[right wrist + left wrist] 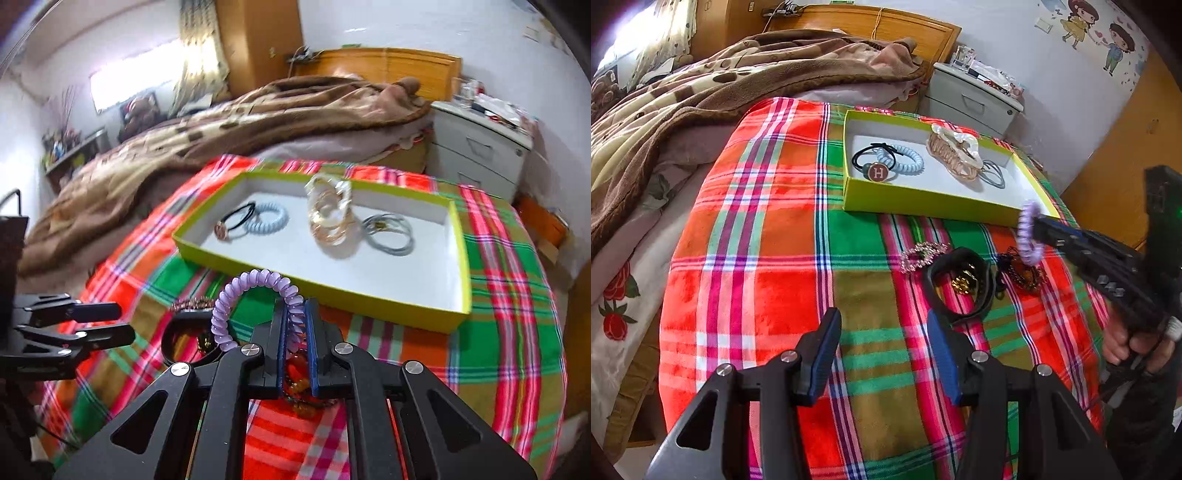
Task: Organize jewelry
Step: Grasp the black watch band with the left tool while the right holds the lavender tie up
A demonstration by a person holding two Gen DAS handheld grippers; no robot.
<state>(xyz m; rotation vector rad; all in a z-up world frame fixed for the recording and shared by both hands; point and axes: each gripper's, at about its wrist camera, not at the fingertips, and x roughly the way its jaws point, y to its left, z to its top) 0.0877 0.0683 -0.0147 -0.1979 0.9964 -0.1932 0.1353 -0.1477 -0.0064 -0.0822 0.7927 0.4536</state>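
Left gripper (882, 354): fingers spread, nothing held, poised above the plaid cloth just short of the black bangle (956, 284). Right gripper (295, 332): fingers pinched on the lilac spiral hair tie (255, 295), carried in the air. The lime-green shallow cardboard tray (461, 258) lies ahead, slightly rightward; right is judged nearer.

The room was lit by daylight from a blown-out white window (129, 86) at the left. Soft shadows were cast inside the shallow lime-green cardboard box (923, 203). Strong fisheye bending and dark corners were seen in both views, and the right wrist view was smeared by motion blur.
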